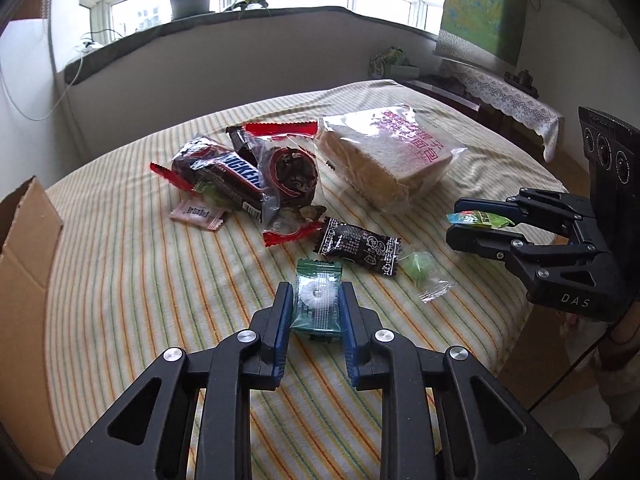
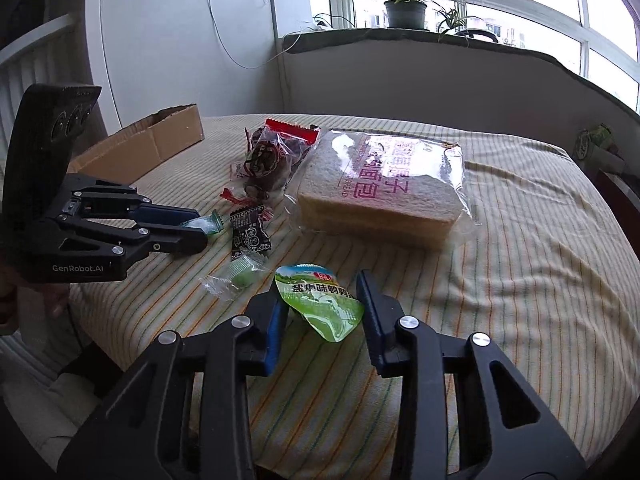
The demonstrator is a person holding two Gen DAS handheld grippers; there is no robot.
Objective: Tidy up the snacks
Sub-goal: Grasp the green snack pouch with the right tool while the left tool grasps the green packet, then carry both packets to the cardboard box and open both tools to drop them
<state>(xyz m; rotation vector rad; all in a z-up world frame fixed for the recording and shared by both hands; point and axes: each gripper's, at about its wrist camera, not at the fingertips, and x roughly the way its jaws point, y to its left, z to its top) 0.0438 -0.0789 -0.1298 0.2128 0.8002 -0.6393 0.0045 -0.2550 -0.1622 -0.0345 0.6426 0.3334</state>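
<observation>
both grippers are at the pick-up step of sorting the snacks, each taking one small packet from the striped counter [image 1: 120, 264]. the left gripper [image 1: 316, 308] has its jaws clamped on the green mint packet [image 1: 317, 300], one finger against each long side, and the packet lies low over the cloth, at the near edge of the spread. the right gripper [image 2: 320, 304] has its jaws brought in around the green foil pouch [image 2: 320, 300]; in its own view a sliver of gap seems to remain on the right side, but the left wrist view shows the pouch pinched between the fingers and raised off the cloth, so it is probably gripped. the rest is untouched: the snickers bar [image 1: 232, 180] and red-edged cake wrappers [image 1: 288, 172] piled together, the bagged bread [image 1: 384, 160] beside them, the black candy wrapper [image 1: 360, 246], the pale green sweet [image 1: 420, 268] and the pink sachet [image 1: 198, 214]. an open cardboard box [image 2: 160, 140] stands at the far left edge of the counter, the likely destination. next, both packets call for a clean lift, then a carry across to the box without dragging through the loose wrappers. the pouch is slick and crumpled, so it may slip if the hold is only on its edge.
</observation>
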